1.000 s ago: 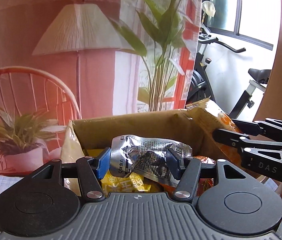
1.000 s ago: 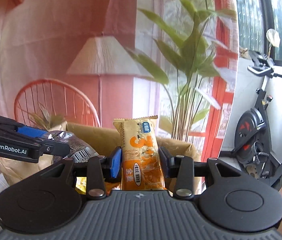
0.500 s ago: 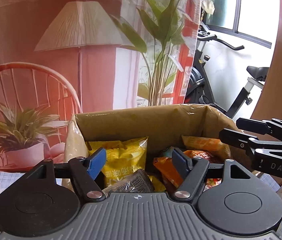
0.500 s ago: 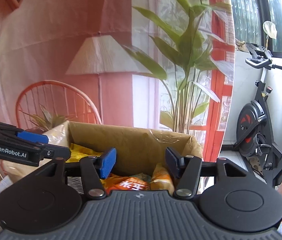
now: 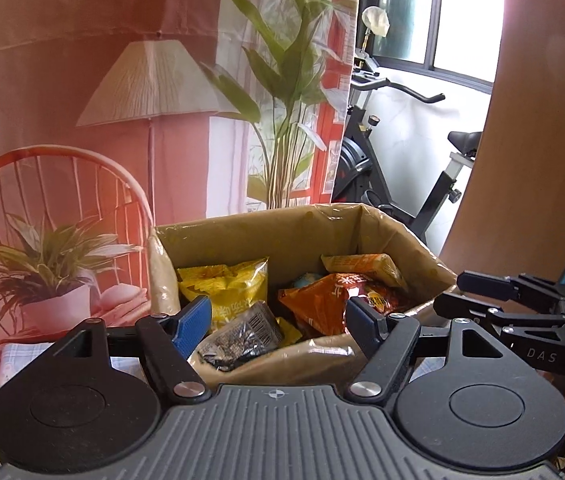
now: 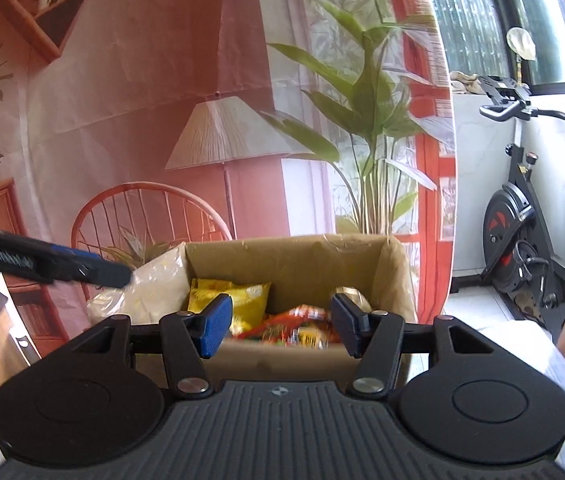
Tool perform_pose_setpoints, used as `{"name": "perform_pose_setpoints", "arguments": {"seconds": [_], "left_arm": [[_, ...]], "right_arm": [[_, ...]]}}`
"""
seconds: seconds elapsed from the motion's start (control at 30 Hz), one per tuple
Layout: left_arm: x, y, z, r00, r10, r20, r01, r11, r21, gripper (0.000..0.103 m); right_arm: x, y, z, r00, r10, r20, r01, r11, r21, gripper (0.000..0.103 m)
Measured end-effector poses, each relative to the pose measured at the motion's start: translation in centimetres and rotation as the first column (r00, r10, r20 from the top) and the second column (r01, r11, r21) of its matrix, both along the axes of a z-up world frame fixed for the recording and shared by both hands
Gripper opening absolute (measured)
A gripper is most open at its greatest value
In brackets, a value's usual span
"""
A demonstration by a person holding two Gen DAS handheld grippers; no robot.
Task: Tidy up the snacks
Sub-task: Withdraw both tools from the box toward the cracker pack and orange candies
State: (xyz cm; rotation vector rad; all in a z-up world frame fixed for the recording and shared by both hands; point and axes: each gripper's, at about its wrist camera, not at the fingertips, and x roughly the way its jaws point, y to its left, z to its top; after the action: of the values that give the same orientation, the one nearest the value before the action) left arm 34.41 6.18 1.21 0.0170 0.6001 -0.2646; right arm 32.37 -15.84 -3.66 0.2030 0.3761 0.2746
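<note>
Since both my tongs are wide and hold nothing, the snacks lie straight ahead in the box. My left tongs are nearer; the silver pack leans just below, long side pointing up-right.

Two wrist views, both facing the same cardboard box nearby.
</note>
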Motion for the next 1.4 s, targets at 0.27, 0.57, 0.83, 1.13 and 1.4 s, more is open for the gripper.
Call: {"name": "perform_pose_setpoints", "arguments": {"seconds": [0.27,0.57,0.83,1.13,1.4], "left_arm": [[-4.1,1.9,-1.9,0.999,0.011,-0.035,-0.011,1.0,0.0,0.077],[-7.0,2.8,-6.8,0.995,0.036,-0.096,-0.043,0.996,-0.074,0.078],[-7.8,2.1,-11.5,0.981,0.06,-0.183,-0.073,0.995,-0.065,0.078],[-7.4,1.4,-14.2,0.967,0.097,-0.237,-0.114,0.991,-0.062,0.078],[-7.3,1.1,-16.2,0.945,0.129,-0.299,-0.152,0.987,-0.055,0.078]], "right_arm": [[-4.6,-0.2,-2.3,0.998,-0.015,-0.063,0.016,1.0,0.009,0.058],[-8.0,0.6,-7.2,0.984,-0.018,-0.176,0.01,0.999,-0.043,0.058],[-9.0,1.0,-11.0,0.965,-0.006,-0.262,-0.013,0.997,-0.07,0.058],[-7.9,1.2,-14.2,0.934,0.019,-0.357,-0.053,0.995,-0.085,0.058],[-6.4,2.1,-17.2,0.901,0.021,-0.434,-0.078,0.99,-0.114,0.058]]}}
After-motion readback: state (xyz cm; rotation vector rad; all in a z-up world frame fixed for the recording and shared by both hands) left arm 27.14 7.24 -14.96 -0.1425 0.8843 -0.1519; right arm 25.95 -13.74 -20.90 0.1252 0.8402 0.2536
